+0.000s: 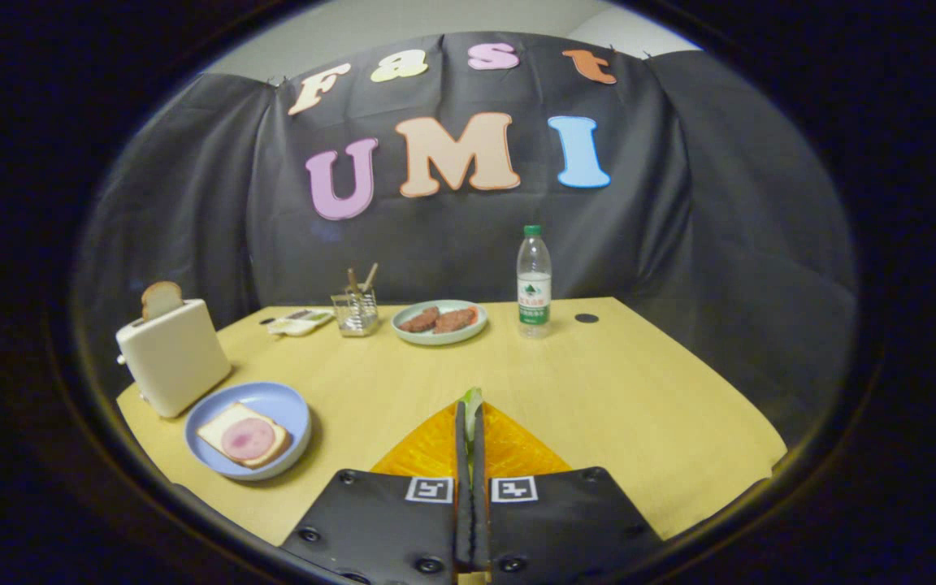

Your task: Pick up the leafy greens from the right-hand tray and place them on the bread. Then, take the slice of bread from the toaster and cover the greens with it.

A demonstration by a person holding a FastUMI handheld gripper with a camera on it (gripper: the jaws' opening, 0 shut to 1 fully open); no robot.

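Gripper view: at lower centre the claw (pixel 469 422) is clamped on the leafy greens (pixel 472 404), a thin leaf poking above its tips over the orange tray (pixel 517 451). Limp, light and easily torn, it seems best pinched lightly. The bread (pixel 242 435) waits lower left on the blue plate (pixel 289 406).

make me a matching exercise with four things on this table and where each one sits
Things:
1. pale green leafy greens
2. brown bread slice
3. pink round ham slice
4. clear plastic water bottle

Places:
A. on bread in the blue plate
B. in the white toaster
C. pinched in the tongs over the orange tray
D. upright beside the green plate

Pairs: 1-C, 2-B, 3-A, 4-D
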